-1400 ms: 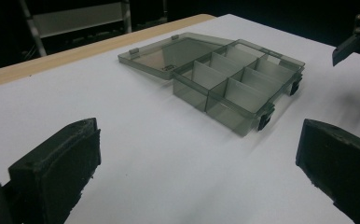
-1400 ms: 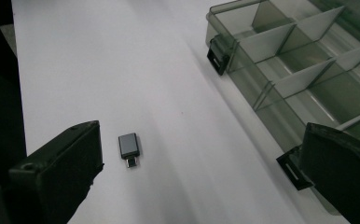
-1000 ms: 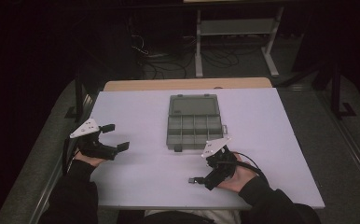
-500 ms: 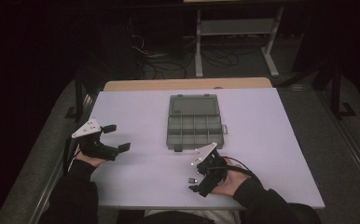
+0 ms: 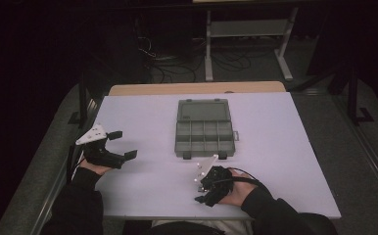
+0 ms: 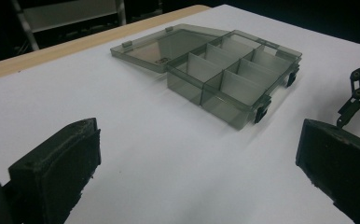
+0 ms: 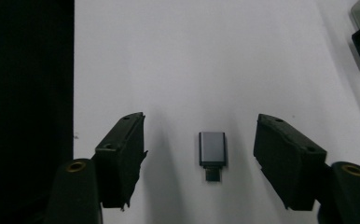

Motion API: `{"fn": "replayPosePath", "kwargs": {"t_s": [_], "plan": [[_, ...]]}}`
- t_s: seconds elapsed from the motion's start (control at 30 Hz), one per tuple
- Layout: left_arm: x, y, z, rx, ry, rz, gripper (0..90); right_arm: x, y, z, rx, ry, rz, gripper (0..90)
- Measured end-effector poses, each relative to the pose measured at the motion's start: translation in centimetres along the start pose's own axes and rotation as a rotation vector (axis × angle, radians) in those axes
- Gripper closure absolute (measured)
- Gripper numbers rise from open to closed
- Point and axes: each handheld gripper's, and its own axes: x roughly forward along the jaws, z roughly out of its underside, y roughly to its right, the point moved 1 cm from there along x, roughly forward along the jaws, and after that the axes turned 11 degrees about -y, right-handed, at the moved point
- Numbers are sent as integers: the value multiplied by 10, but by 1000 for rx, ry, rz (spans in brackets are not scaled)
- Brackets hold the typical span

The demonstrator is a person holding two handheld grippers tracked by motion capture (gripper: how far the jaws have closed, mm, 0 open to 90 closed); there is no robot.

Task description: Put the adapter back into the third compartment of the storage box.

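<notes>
A small grey USB adapter (image 7: 212, 154) is seen lying flat on the white table (image 5: 285, 147), plug end toward the camera in the right gripper view. It is placed between the two black jaws of the right gripper (image 7: 201, 161), slightly nearer the right-hand jaw in that view, with bare table on both sides; neither pad is touching it. The jaws have just been closing around it but are still parted, nothing pinched.

In the high view the right gripper (image 5: 204, 188) is held near the table's front edge, angled toward the person's left, just in front of the compartment box (image 5: 204, 129). The adapter itself can't be made out in that view.

The box is grey, translucent, with its lid (image 6: 162, 44) laid open flat on the far side and its divided cells looking empty. Two dark latches are seen on its near edge.

The left gripper (image 5: 121, 144) is held over the table's left part, well apart from the box and from the adapter. Its jaws are spread wide, with nothing between them.

The floor beyond the table is dark, cables and a metal stand (image 5: 246, 29) being visible there.
</notes>
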Motion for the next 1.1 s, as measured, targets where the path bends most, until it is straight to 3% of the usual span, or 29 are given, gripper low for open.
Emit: {"fn": "replayPosePath", "kwargs": {"t_s": [0.1, 0.7, 0.87, 1.1], "plan": [[0, 0, 0, 0, 0, 1, 0, -1, 1, 0, 0, -2, 9, 428], [1, 1, 0, 1, -9, 17, 0, 1, 3, 1, 16, -24, 21, 682], [2, 1, 0, 0, -11, 20, 0, 1, 3, 1, 3, -31, 23, 737], [2, 0, 0, -3, -9, 27, 0, -4, 7, 3, 23, -32, 24, 746]]}}
